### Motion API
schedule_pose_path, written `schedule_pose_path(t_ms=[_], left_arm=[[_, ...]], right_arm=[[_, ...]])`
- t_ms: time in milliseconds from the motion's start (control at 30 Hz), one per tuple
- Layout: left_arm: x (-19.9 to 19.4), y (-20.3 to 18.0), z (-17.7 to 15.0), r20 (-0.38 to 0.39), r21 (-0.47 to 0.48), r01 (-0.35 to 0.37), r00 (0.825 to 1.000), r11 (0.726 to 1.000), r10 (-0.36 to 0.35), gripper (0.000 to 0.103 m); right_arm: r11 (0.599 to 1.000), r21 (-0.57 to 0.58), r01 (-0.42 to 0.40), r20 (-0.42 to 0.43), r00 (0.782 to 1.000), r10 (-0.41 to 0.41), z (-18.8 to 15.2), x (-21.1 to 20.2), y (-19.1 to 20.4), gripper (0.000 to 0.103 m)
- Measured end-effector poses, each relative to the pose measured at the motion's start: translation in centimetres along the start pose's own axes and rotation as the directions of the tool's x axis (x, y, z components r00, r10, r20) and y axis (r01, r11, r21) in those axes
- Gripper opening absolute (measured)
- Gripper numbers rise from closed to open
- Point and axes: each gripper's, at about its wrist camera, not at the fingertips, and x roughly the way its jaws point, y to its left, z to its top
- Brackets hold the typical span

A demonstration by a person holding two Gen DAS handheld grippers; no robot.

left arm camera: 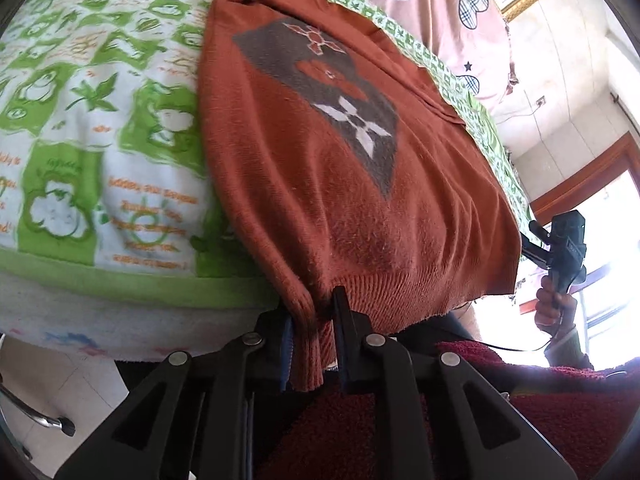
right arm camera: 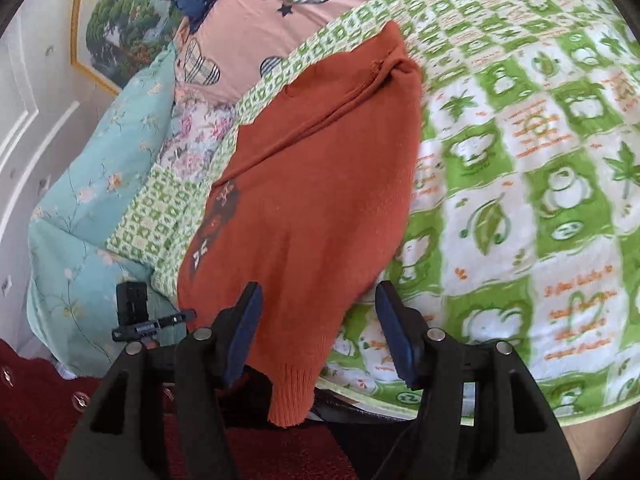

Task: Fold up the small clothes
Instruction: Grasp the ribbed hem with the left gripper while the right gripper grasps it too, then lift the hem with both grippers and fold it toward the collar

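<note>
A rust-orange knitted sweater (left arm camera: 340, 200) with a grey diamond motif lies on a green-and-white blanket (left arm camera: 100, 120), its ribbed hem hanging over the near edge. My left gripper (left arm camera: 314, 318) is shut on a bunched corner of that hem, which is pinched between both pads. In the right wrist view the sweater (right arm camera: 320, 200) shows its plain side. My right gripper (right arm camera: 320, 312) is open, and the other hem corner hangs loose between its spread fingers. Its left pad (right arm camera: 246, 320) sits right by the fabric. A hand (left arm camera: 554, 300) holds the right gripper at the sweater's far corner.
A pink quilt with checked hearts (right arm camera: 256, 12) and a teal floral cover (right arm camera: 92, 184) lie beyond the blanket (right arm camera: 520, 200). A framed landscape picture (right arm camera: 116, 32) hangs on the wall. A dark red fuzzy sleeve (left arm camera: 520, 400) is close below. A metal chair leg (left arm camera: 44, 420) stands on the tiled floor.
</note>
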Motion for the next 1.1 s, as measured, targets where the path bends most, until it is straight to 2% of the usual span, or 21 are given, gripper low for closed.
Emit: schedule_pose_path(t_ms=[133,167,200,233,267,333,467,567,667,700,733,900,1000,1100], left_arm=[[0.3,-0.4,0.7,0.002,0.022,0.017,1.0,1.0,-0.018,0.013],[0.1,-0.6,0.5,0.006,0.03,0.018,1.0,0.999,-0.018,0.012],[-0.1,-0.9,0.4,0.017,0.043,0.018,1.0,0.999,-0.019,0.011],[-0.5,-1.1,0.2,0.028,0.05,0.024,0.999,0.998,-0.026,0.011],[-0.7,-1.2,0.0,0.037,0.052,0.032,0.999,0.998,-0.034,0.01],[-1.4,-1.3,-0.3,0.064,0.051,0.046,0.997,0.998,-0.05,0.009],[-3.8,-2.0,0.1,0.127,0.053,0.084,0.988,0.995,-0.09,0.008],[-6.2,-3.1,1.3,0.201,0.069,0.12,0.971,0.99,-0.132,0.008],[-8.4,-4.5,3.6,0.283,0.093,0.16,0.942,0.983,-0.18,0.007],[-9.1,-5.1,4.6,0.312,0.111,0.163,0.931,0.98,-0.19,0.007],[-9.6,-5.7,5.6,0.338,0.129,0.159,0.921,0.979,-0.194,0.007],[-11.0,-6.9,12.6,0.463,0.175,0.133,0.863,0.975,-0.201,0.007],[-9.9,-6.3,17.2,0.501,0.163,0.111,0.847,0.98,-0.179,0.007],[-7.2,-4.8,22.0,0.497,0.12,0.095,0.856,0.988,-0.142,0.007]], right_arm=[[0.998,-0.039,-0.058,-0.081,0.995,0.054,-0.6,1.8,1.1,0.06],[0.997,-0.05,-0.065,-0.096,0.994,0.06,-0.9,2.1,1.6,0.054],[0.996,-0.056,-0.066,-0.128,0.99,0.059,-1.5,2.7,1.9,0.039],[0.997,-0.071,-0.042,-0.158,0.987,0.031,-2.0,3.3,2.1,0.028],[0.996,-0.081,-0.023,-0.194,0.981,0.007,-2.8,3.9,2.1,0.012],[0.997,-0.075,-0.015,-0.181,0.983,0.001,-3.4,3.3,1.7,0.012],[0.994,-0.046,-0.095,-0.012,0.995,0.094,-1.5,-1.2,2.2,0.011],[0.99,-0.077,-0.118,0.079,0.989,0.124,0.8,-3.9,3.9,0.011],[0.982,-0.13,-0.138,0.136,0.978,0.156,3.1,-5.2,6.2,0.011],[0.979,-0.109,-0.173,0.168,0.967,0.19,4.1,-5.3,6.9,0.011],[0.979,-0.119,-0.168,0.183,0.965,0.188,5.3,-5.3,7.4,0.011],[0.991,-0.111,-0.079,0.217,0.971,0.102,11.5,-2.7,7.8,0.011],[0.997,-0.071,0.005,0.227,0.974,0.011,15.7,0.1,6.8,0.011],[0.996,-0.024,0.087,0.214,0.974,-0.08,19.6,3.2,5.6,0.011]])
